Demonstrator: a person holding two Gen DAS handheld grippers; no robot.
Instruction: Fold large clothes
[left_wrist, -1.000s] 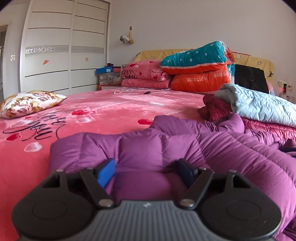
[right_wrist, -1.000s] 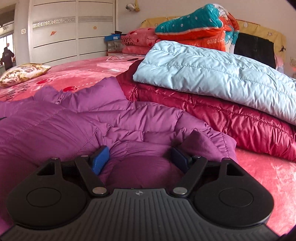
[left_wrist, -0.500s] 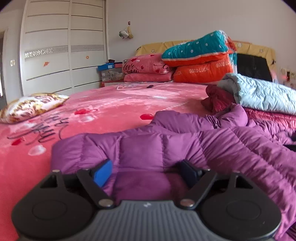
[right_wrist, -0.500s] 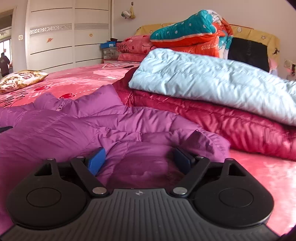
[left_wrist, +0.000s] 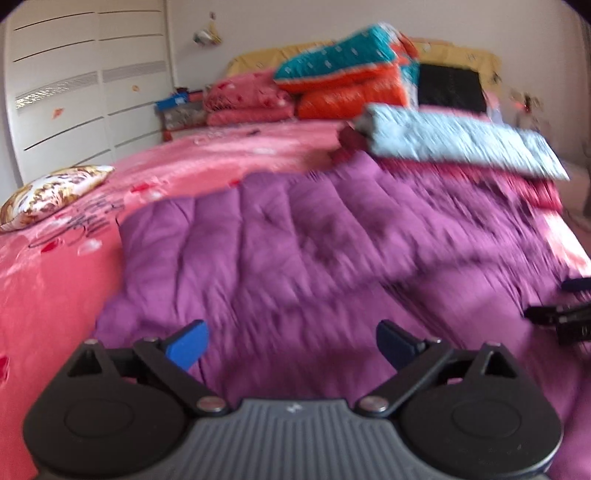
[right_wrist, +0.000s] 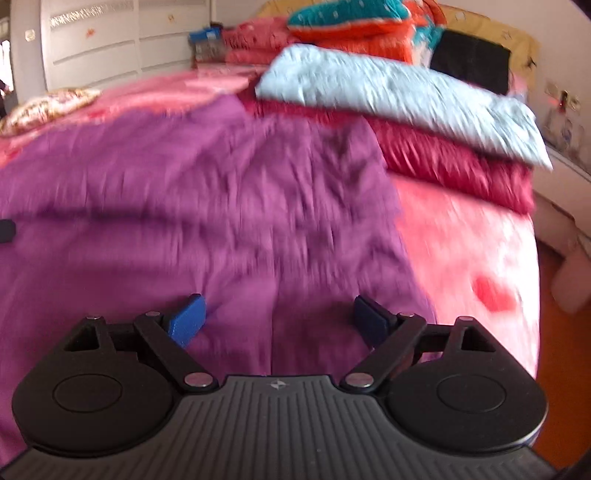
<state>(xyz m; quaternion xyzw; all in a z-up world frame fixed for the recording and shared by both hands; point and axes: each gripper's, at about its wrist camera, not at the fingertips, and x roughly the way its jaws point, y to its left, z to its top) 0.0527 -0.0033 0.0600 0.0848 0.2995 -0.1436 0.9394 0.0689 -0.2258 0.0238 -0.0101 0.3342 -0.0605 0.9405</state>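
A purple puffer jacket (left_wrist: 295, 229) lies spread across the pink bed, blurred by motion in both views. My left gripper (left_wrist: 290, 332) hovers over its near left part. Its jaws are opening wide and the blue pads do not press on the fabric. My right gripper (right_wrist: 277, 308) is open over the near right part of the jacket (right_wrist: 184, 184), also clear of the cloth. In the left wrist view the right gripper (left_wrist: 561, 317) shows at the right edge.
A light blue jacket (right_wrist: 399, 96) lies folded on a dark red one (right_wrist: 454, 166) behind the purple jacket. Stacked quilts (left_wrist: 347, 81) sit at the headboard. A patterned pillow (left_wrist: 51, 192) lies far left. The bed's right edge (right_wrist: 532, 258) drops to an orange floor.
Both grippers have pulled back from the purple jacket and let go of its fabric. Their jaws stand wider apart. The jacket now lies flatter and more of it shows.
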